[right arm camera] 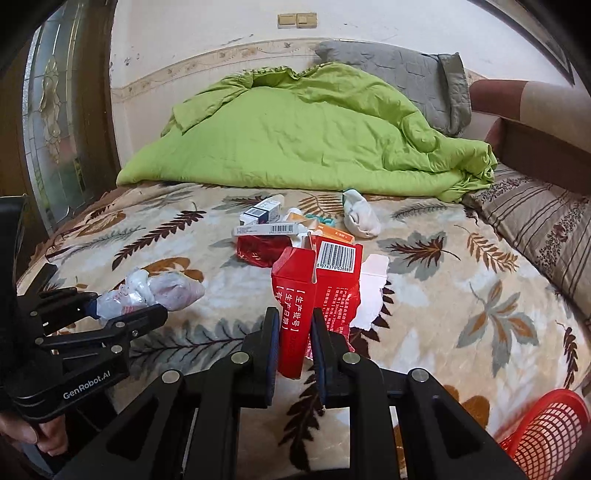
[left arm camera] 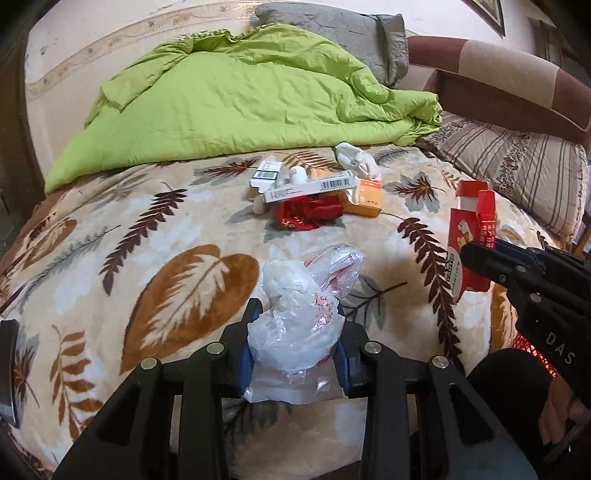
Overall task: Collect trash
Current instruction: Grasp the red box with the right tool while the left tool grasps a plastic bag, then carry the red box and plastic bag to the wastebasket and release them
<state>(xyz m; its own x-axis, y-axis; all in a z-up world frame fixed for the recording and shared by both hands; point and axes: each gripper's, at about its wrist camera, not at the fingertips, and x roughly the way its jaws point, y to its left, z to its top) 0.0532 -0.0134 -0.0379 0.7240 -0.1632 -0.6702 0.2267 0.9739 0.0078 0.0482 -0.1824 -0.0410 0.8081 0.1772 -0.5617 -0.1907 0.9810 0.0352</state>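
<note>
My left gripper is shut on a crumpled clear plastic bag with red print, held just above the leaf-patterned blanket; the same bag shows at the left of the right wrist view. My right gripper is shut on a torn red carton with a barcode, also seen at the right edge of the left wrist view. More trash lies in a heap mid-bed: a long white box, a red wrapper, an orange box, a small dark and white box and a crumpled white sock.
A green duvet is bunched at the far side of the bed, with a grey pillow behind it and a striped pillow at the right. A red mesh basket stands at the bed's near right edge.
</note>
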